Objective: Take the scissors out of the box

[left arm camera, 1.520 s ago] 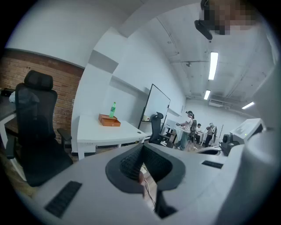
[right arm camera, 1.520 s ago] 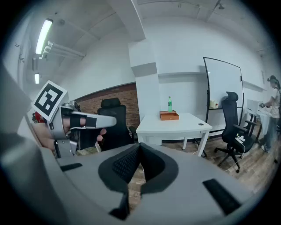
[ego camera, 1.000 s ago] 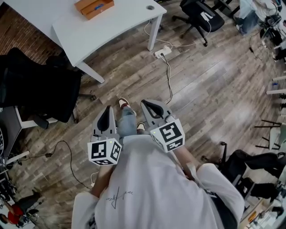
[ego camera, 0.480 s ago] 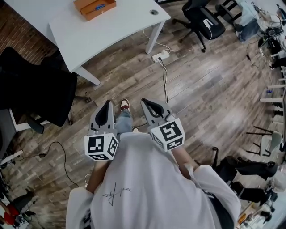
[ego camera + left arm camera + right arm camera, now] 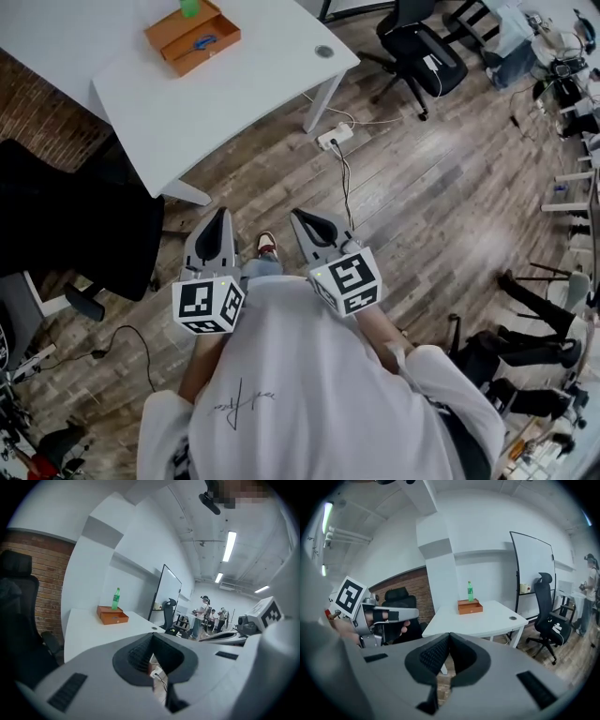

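Short of the white rectangular table (image 5: 234,89), over the wood-plank floor (image 5: 422,187), the grey left gripper (image 5: 219,217) and the grey right gripper (image 5: 302,217) are held side by side. Both are clenched tight on nothing. On the table's far part sits the shallow orange rectangular box (image 5: 192,37). The scissors (image 5: 206,41) show only as a small blue shape inside it. A green plastic bottle (image 5: 190,7) stands on the table just behind the box.
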The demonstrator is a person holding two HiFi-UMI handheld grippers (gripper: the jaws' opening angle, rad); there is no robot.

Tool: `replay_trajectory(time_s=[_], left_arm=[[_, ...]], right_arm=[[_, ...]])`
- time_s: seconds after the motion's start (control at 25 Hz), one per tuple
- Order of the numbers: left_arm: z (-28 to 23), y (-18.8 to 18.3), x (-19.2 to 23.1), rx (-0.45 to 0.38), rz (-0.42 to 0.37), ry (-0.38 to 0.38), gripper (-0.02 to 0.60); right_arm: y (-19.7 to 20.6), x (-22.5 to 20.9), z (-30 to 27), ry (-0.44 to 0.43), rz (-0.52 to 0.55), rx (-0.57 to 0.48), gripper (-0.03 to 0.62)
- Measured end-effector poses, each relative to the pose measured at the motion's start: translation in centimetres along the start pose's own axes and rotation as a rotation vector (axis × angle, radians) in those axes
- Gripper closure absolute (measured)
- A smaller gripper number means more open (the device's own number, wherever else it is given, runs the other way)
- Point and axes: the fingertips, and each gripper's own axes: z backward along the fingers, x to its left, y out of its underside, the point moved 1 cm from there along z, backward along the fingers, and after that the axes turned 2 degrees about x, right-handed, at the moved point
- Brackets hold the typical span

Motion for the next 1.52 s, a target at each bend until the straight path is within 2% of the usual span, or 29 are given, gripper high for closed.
replay_trajectory(time_s=[0.36, 0.8, 0.96, 1.52], left_arm=[[-3.1, -2.2, 4.1, -0.026, 0.010, 0.002, 0.574], [-4.5, -2.9, 5.8, -0.034, 0.038, -0.026, 0.574], [-5.6, -3.7, 6.3, -0.056, 0.035, -0.046, 0.574], [-14.4, -6.5, 7.4, -0.026, 0.051, -0.127, 0.574]], right_arm=[[-2.5, -0.5, -4.9, 0.003, 0.032, 0.020, 0.585], [-4.2, -0.9, -7.5, -0.051, 0.071, 0.020, 0.585], [-4.7, -2.4, -8.6, -0.058, 0.067, 0.022, 0.585], [-9.1, -10.9, -15.0, -0.134, 0.081, 0.022, 0.585]])
